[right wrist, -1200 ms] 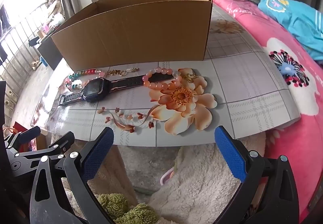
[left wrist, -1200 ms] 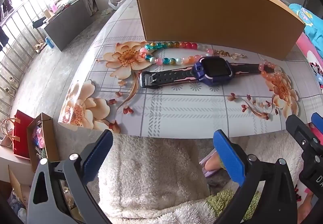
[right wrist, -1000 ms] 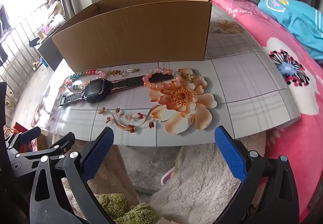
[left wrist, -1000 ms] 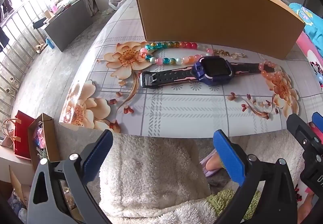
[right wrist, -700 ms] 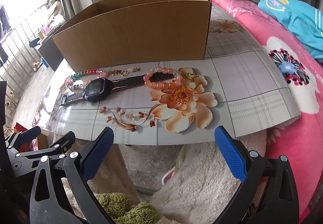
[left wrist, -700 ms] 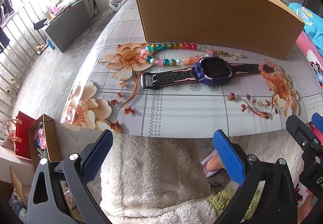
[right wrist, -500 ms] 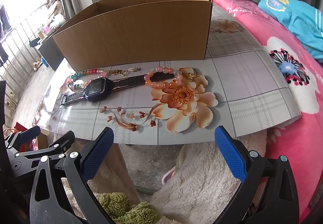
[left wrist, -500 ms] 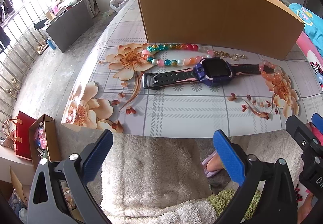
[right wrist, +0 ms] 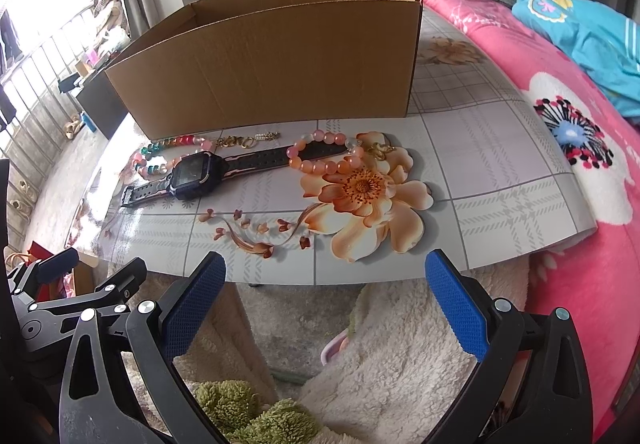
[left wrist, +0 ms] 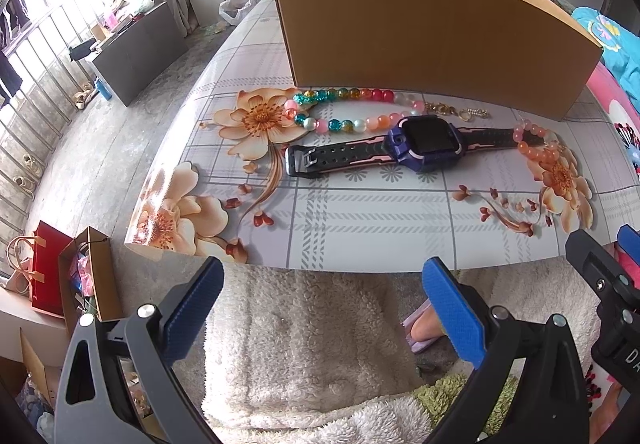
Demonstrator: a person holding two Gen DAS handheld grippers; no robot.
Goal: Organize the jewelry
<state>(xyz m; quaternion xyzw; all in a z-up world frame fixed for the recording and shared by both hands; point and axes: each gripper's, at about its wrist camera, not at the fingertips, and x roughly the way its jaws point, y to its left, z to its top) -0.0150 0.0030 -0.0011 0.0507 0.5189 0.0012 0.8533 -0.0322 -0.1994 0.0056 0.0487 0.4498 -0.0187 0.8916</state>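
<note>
**Jewelry laid out, both grippers waiting short of the bench**

From where I stood, the left gripper (left wrist: 320, 308) and the right gripper (right wrist: 326, 304) both hung off the near edge of the bench (left wrist: 380, 228), jaws spread wide and holding nothing. Everything to be sorted lay in a loose row in front of the cardboard box (left wrist: 432, 43): a multicoloured bead necklace (left wrist: 340, 111) on the left, a purple smartwatch (left wrist: 428, 143) stretched flat on its black-and-pink strap, a small gold chain (left wrist: 452, 111) just behind the watch, and a peach bead bracelet (right wrist: 324, 153) draped over the strap's far end.

Nothing had gone into the box as far as I could judge; its inside was hidden from me.

The bracelet overlapped the strap, so I thought it best lifted first, pinched across a few beads rather than one, since round glossy beads would roll out of a narrow bite. The watch body looked chunky and rigid, the easier hold. The thin chain lay flat on the slick, glossy floral covering and would want a low, careful pinch. The box wall stood tall, so each piece would have to clear the rim.
</note>
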